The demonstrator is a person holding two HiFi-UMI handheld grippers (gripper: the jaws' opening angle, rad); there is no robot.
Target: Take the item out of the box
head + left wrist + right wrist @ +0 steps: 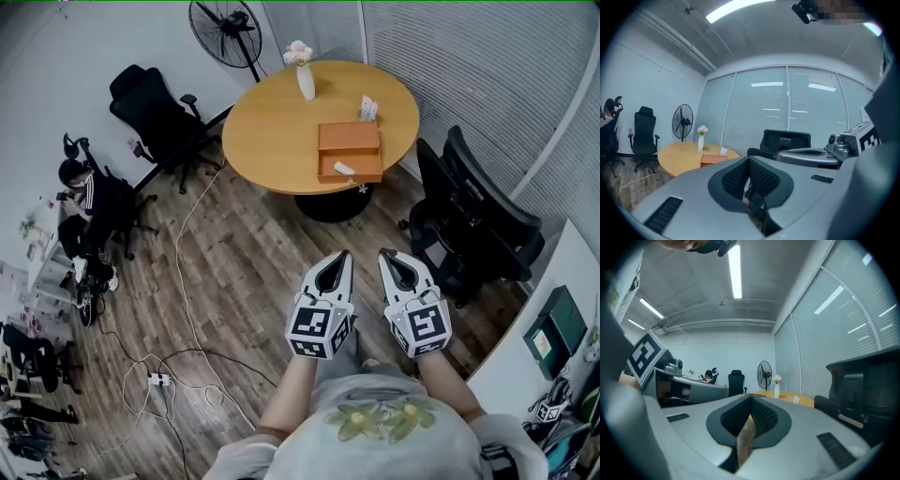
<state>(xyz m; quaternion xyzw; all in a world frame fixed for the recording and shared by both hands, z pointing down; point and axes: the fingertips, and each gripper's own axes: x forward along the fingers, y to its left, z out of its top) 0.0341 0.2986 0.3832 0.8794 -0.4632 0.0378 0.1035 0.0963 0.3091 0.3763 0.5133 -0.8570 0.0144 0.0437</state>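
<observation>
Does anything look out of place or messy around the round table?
Nothing is spilled or toppled on the table: the vase stands upright, the box lies flat. Only the white cable looks untidy, trailing loose across the floor to a power strip.

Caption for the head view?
Left gripper and right gripper shut, far from the orange box with white item on round table.
</observation>
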